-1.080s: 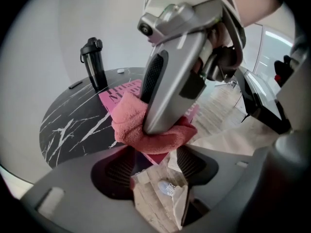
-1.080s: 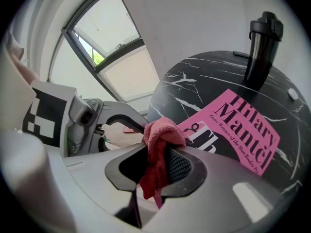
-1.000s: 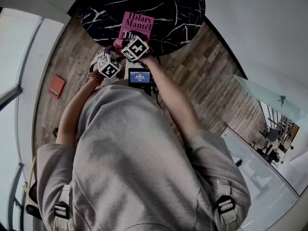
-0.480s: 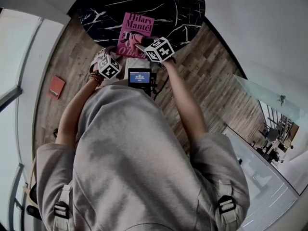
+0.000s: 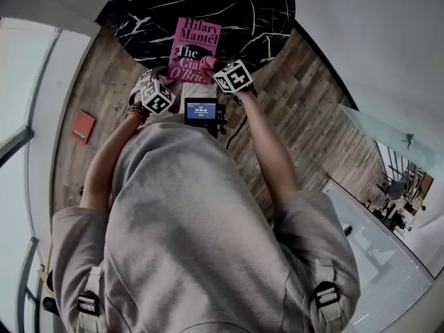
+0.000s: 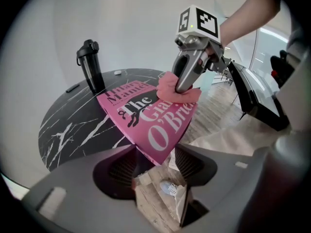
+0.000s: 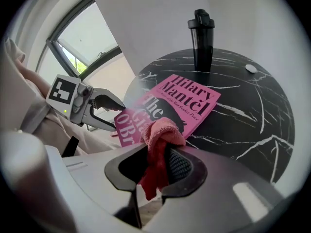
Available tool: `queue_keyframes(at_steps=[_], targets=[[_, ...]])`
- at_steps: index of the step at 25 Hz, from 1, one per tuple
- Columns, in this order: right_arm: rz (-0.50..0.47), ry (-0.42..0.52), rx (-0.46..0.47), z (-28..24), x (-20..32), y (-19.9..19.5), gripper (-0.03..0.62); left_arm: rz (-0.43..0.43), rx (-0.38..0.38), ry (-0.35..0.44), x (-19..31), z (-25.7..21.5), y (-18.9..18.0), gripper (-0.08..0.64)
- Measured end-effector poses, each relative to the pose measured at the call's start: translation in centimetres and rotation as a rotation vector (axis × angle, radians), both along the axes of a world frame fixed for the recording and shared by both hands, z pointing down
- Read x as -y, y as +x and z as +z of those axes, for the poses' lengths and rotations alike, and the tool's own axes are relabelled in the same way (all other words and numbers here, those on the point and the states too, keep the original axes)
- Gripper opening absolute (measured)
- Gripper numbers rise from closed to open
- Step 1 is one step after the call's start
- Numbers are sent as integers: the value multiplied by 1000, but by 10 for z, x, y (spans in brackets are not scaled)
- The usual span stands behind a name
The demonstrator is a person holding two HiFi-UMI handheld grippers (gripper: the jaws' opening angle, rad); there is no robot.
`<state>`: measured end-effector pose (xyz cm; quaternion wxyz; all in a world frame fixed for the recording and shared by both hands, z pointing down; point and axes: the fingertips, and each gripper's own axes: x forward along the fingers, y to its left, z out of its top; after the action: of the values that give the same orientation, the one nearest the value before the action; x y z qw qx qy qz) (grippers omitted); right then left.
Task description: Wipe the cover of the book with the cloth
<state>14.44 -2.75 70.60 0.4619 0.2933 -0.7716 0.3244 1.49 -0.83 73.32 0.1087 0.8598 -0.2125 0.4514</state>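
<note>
A pink book (image 5: 196, 49) lies on a round black marble table (image 5: 257, 12), its near corner over the table's edge. My left gripper (image 5: 171, 82) holds that corner: in the left gripper view the corner (image 6: 154, 144) sits wedged between the wide-set jaws, which touch its two edges. My right gripper (image 5: 211, 65) is shut on a pink cloth (image 7: 158, 142). The bunched cloth (image 6: 175, 92) rests on the cover's lower right part. The right gripper view shows the left gripper (image 7: 119, 117) spanning the book's corner.
A tall black bottle (image 7: 202, 35) stands at the table's far side, with a small white disc (image 7: 250, 68) near it. A red flat thing (image 5: 82, 125) lies on the wooden floor at the left. A small screen (image 5: 201, 109) hangs at my chest. Glass panels (image 5: 388, 137) stand to the right.
My right gripper has slid the cloth to the right across the lower cover, uncovering more of the title. The left gripper has stayed at the book's near corner.
</note>
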Motion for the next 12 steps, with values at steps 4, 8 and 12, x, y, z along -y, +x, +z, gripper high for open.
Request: queue_keyframes(at_steps=[4, 8, 12], targets=[[-103, 32, -67, 1, -6, -11, 106, 2, 1, 0, 0, 1, -1, 252], [-169, 25, -92, 4, -11, -21, 104, 4, 3, -3, 1, 1, 0, 253], [-250, 30, -97, 5, -14, -32, 104, 5, 1, -8, 1, 3, 0, 255]])
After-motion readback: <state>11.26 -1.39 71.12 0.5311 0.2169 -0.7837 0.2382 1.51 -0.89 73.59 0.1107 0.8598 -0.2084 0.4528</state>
